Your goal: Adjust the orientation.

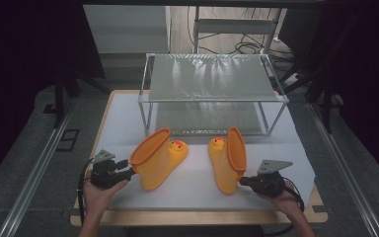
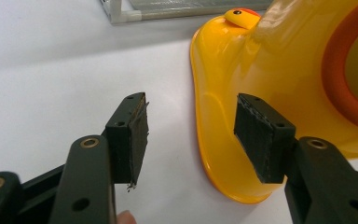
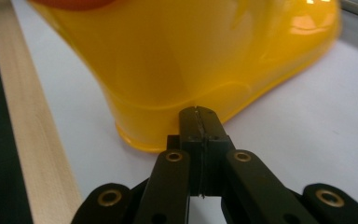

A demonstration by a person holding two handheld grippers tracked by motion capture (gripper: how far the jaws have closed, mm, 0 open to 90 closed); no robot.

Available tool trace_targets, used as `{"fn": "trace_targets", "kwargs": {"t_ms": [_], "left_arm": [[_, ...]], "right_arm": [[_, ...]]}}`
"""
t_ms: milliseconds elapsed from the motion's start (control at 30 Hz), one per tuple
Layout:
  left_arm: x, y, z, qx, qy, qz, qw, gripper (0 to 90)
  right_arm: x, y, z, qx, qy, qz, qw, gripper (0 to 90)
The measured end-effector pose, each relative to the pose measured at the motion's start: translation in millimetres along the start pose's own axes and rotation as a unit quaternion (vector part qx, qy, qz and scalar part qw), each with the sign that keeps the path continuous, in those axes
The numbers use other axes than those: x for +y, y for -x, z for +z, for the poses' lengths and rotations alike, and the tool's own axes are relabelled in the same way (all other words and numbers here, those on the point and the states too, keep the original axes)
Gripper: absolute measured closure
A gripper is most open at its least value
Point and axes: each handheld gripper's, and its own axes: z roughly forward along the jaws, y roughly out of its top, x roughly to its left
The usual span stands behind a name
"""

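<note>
**2 tools at 2 yellow boots**

The left tool [image 1: 128, 174] stands wide open, its jaws either side of the left boot's [image 1: 159, 157] heel edge. The right tool [image 3: 199, 122] is pressed shut with nothing between its jaws, tips at the right boot's [image 1: 228, 159] heel. Both boots lie on the white desk [image 1: 192, 190]. Beyond them stands a wire-frame rack [image 1: 212, 91]; the desk's wooden edge [image 3: 32, 140] runs just beside the right tool.

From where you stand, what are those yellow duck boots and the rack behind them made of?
The boots look like glossy moulded rubber or soft plastic, given the sharp highlights and seamless curves. The rack seems to be pale metal framing with fine mesh or frosted shelves; I can't tell which.
</note>
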Motion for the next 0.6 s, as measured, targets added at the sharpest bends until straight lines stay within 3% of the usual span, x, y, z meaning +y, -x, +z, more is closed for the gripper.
{"fn": "trace_targets", "kwargs": {"t_ms": [333,500,600], "left_arm": [[0.2,-0.1,0.0,-0.004,0.0,-0.003,1.0,44.6],[0.2,-1.2,-0.8,-0.004,0.001,-0.003,1.0,44.6],[0.0,-1.0,-0.8,-0.005,0.0,-0.002,1.0,44.6]], "right_arm": [[16.3,-22.3,28.9,0.02,0.008,-0.028,0.9994,89.9],[20.4,-27.3,35.8,0.016,0.01,-0.038,0.9991,89.8],[17.8,-27.1,30.7,0.003,0.013,-0.041,0.9991,89.8]]}}
